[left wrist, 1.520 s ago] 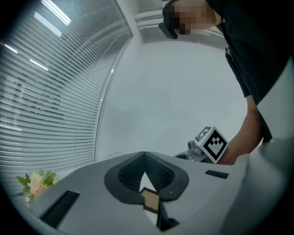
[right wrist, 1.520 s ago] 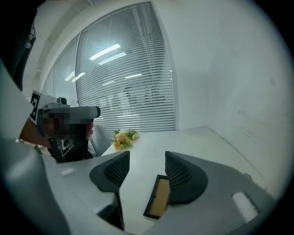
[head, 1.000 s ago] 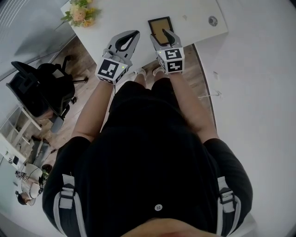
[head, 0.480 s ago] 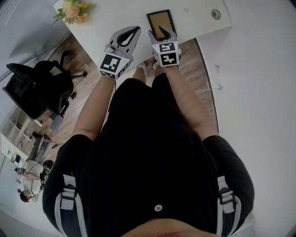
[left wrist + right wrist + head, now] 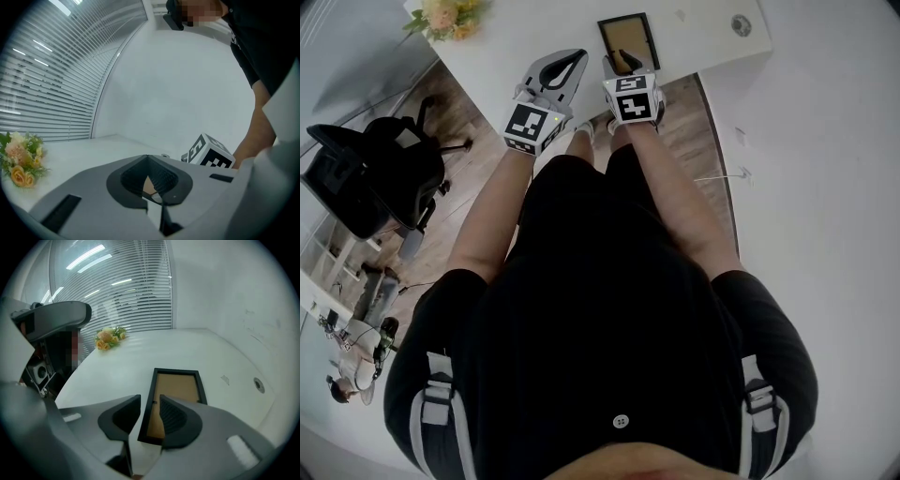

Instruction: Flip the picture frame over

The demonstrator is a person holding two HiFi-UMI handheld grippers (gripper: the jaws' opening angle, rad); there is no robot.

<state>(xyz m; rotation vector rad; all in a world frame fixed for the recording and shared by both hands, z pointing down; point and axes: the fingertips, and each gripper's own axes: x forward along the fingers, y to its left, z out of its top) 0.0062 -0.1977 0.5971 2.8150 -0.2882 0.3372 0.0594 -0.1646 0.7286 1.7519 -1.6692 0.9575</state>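
Head view: the black-rimmed rectangular picture frame (image 5: 630,37) lies flat on the white tabletop (image 5: 694,42), brown panel facing up. In the left gripper view my left fingers (image 5: 84,192) meet tip to tip, holding nothing. In the right gripper view my right fingers (image 5: 187,420) are closing astride the frame's near left rail, not yet pinching it.

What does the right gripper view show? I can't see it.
The right tongs are closing, jaws either side of the left edge of a black picture frame with a brown middle, lying flat on a white table. A small bunch of flowers sits at the table's far side.
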